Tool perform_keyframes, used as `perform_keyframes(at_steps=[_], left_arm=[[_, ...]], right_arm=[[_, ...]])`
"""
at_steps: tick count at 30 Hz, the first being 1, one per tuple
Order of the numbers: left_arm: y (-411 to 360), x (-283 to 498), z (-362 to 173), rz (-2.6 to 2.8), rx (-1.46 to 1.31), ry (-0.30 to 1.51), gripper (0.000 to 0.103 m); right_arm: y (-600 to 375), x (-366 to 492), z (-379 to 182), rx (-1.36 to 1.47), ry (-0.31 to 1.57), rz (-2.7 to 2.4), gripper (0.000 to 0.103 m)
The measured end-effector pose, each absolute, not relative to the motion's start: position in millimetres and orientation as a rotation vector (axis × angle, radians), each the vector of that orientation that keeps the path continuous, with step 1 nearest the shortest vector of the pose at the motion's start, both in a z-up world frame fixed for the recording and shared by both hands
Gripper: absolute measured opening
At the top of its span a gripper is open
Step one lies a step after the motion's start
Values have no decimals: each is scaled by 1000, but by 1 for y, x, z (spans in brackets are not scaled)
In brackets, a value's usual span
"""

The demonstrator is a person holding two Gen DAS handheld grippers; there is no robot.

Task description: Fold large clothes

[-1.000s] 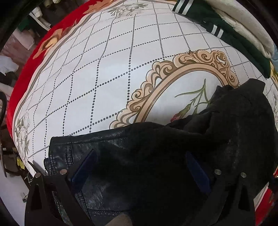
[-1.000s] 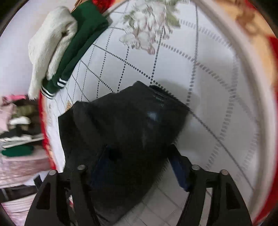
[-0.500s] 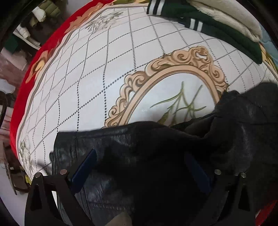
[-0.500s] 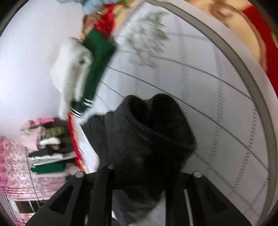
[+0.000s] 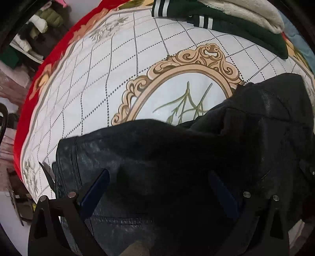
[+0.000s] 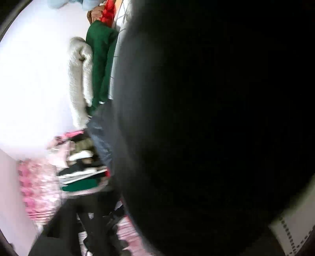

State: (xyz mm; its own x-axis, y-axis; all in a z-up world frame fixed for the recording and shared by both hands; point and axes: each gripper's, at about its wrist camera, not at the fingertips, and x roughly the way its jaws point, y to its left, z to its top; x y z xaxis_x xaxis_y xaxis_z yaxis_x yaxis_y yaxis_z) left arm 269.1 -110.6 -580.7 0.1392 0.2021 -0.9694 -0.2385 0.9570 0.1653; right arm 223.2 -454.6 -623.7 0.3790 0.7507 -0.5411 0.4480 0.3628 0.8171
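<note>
black jacket (image 5: 177,157) lies under the left hand-held gripper (image 5: 157,189) (fingers spread).

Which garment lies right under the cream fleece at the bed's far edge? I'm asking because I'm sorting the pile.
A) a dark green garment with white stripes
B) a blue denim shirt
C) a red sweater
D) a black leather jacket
A: in the left wrist view the dark green garment with white stripes sits directly beneath the cream fleece, apart from the black jacket.
</note>
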Motion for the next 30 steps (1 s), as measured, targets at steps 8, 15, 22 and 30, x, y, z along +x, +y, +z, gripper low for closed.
perform_keyframes(at_steps=[8, 15, 22, 30], left_arm=[[-107, 272, -589, 293, -94, 1370, 103], [-82, 271, -598, 239, -228, 1348, 103], [-32, 263, -594, 160, -395, 1362, 103], [121, 137, -523, 443, -629, 1230, 103]], right_arm=[[-418, 240, -535, 995, 1161, 311, 16], [-345, 257, -469, 645, 1154, 369, 17], [-248, 253, -417, 189, 1126, 405, 16], [-84, 173, -384, -449, 930, 521, 16]])
